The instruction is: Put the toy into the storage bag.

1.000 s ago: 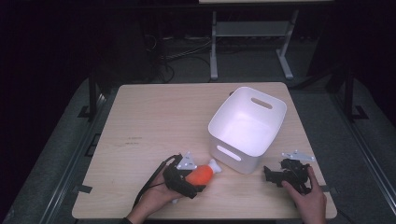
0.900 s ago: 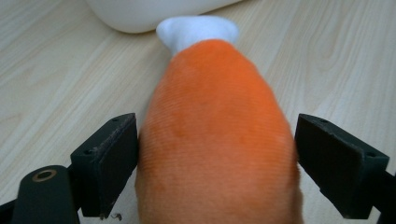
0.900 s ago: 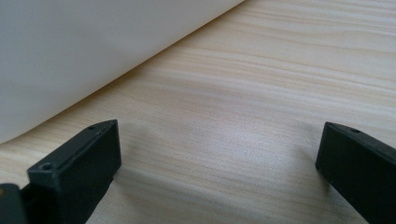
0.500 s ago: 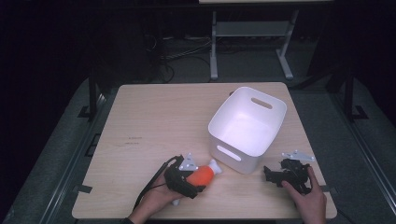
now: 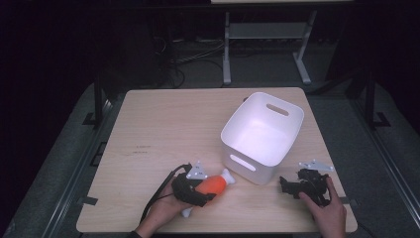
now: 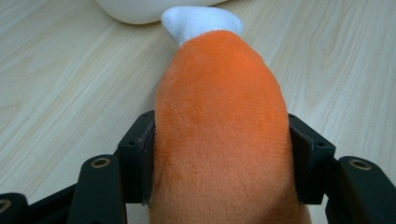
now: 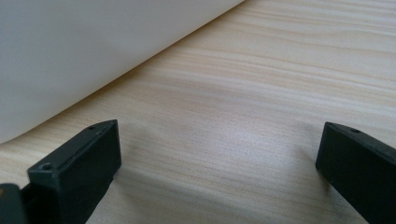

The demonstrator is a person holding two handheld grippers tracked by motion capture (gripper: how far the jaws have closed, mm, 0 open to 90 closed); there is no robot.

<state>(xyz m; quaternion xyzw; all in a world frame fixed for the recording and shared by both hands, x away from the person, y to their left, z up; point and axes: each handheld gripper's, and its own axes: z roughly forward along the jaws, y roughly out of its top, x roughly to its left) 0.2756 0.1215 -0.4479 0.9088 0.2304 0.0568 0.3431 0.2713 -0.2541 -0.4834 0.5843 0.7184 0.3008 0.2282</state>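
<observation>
An orange plush toy [image 5: 214, 184] with white ends lies on the wooden table [image 5: 173, 119] near the front edge, left of a white basket [image 5: 247, 166]. My left gripper [image 5: 199, 191] is shut on the toy's orange body. Its jaws have just been closing. In the left gripper view both pads press into the plush toy [image 6: 219, 93] on either side of my left gripper [image 6: 219, 154], and the toy's white tip points at the basket [image 6: 135, 9]. My right gripper [image 5: 289, 186] rests open on the table, right of the basket.
In the right gripper view the open right gripper [image 7: 219, 158] frames bare wood, with the basket wall [image 7: 70, 46] close at upper left. The basket [image 5: 262, 124] holds nothing. Metal stand legs [image 5: 227, 54] stand on the dark floor beyond the table.
The left gripper's jaws have drawn in onto the orange toy. Both hands, the toy and the basket stay where they were.
</observation>
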